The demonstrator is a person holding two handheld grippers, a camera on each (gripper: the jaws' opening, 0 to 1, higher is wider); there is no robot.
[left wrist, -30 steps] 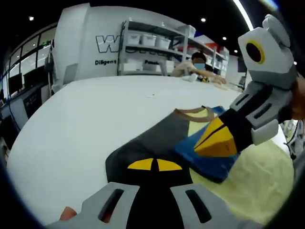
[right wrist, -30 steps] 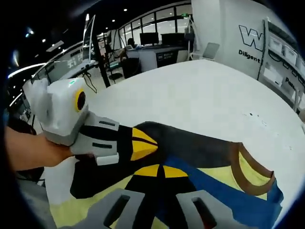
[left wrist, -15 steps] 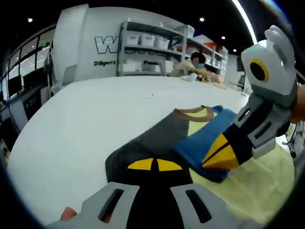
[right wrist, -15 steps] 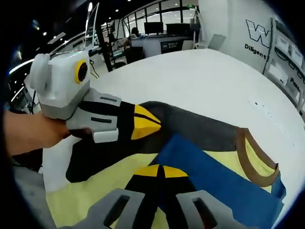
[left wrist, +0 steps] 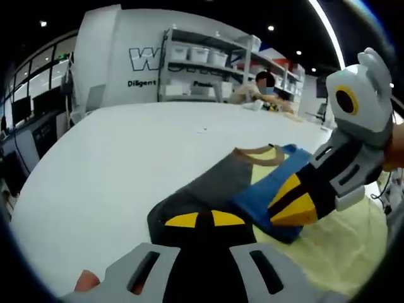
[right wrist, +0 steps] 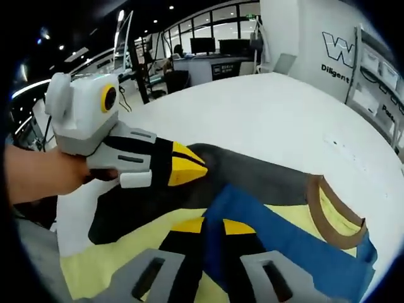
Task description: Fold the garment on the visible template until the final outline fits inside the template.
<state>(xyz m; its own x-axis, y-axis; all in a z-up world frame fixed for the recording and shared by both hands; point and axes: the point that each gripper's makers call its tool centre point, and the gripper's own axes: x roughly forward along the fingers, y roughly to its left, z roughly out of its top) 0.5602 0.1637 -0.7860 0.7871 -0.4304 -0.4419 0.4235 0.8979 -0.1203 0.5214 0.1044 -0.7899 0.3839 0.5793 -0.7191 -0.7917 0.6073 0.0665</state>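
A T-shirt lies on the white table (left wrist: 120, 145): pale yellow body (left wrist: 341, 249), dark grey part (left wrist: 214, 183), blue part (left wrist: 268, 186) and brown collar (left wrist: 255, 154). My left gripper (left wrist: 204, 219) is shut on the dark grey edge nearest me; in the right gripper view the left gripper (right wrist: 201, 168) comes in from the left, held by a hand (right wrist: 31, 180). My right gripper (right wrist: 213, 226) stands over the yellow body (right wrist: 101, 265), jaws slightly parted, with the blue fold (right wrist: 278, 233) running between them. Seen from the left gripper view, the right gripper (left wrist: 292, 203) rests on the blue fold's near corner.
The tabletop (right wrist: 265, 107) stretches wide and bare beyond the shirt. White shelving with bins (left wrist: 202, 63) stands behind it, and a person (left wrist: 265, 88) sits at the far side. Desks and monitors (right wrist: 208, 53) lie past the table's other edge.
My right gripper has drawn the blue part across the yellow body, and its jaws have parted a little. My left gripper has stayed on the grey edge.
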